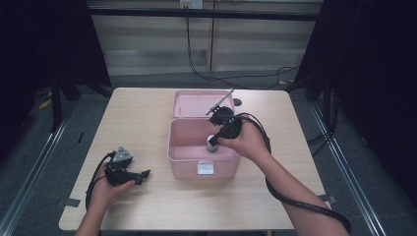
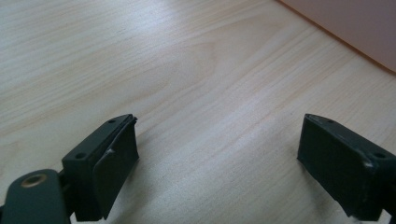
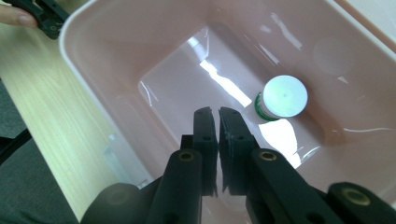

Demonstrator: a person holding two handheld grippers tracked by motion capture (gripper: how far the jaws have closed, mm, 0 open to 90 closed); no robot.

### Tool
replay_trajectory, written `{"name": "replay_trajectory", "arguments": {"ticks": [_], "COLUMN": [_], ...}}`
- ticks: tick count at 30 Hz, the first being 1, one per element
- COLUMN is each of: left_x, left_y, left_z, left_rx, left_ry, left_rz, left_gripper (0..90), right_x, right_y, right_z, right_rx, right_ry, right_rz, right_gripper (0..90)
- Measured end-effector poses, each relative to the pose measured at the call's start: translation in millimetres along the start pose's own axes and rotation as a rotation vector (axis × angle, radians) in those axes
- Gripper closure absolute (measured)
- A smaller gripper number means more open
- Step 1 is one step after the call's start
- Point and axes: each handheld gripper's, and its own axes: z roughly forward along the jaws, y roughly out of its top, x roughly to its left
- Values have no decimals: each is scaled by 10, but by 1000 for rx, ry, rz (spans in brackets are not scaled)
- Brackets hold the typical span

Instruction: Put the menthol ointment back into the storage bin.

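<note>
White-capped bottle (image 3: 283, 99) upright inside pink box (image 3: 93, 70).

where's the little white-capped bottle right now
The white-capped bottle stands upright on the floor of the open pink box at mid-table, near its right wall. In the high view it sits just below the shut, empty right gripper.

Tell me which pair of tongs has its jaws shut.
The right tongs, above the pink box beside the white-capped bottle, jaws together with nothing between. The left tongs stand wide open over the table.
</note>
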Motion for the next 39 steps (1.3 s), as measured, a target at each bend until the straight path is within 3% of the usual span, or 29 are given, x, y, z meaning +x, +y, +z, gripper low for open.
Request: {"name": "replay_trajectory", "arguments": {"ticks": [5, 24, 39], "left_x": [1, -1, 4], "left_y": [0, 0, 1], "left_z": [0, 1, -2], "left_rx": [0, -1, 3], "left_ry": [1, -1, 1], "left_rz": [1, -2, 5], "left_gripper": [116, 115, 115], "right_x": [27, 199, 317], "right_y": [-29, -92, -198], "right_z": [-46, -111, 11], "right_rx": [-6, -5, 22], "right_ry": [21, 67, 116], "right_rz": [-23, -96, -135], "right_gripper": [900, 900, 900]}}
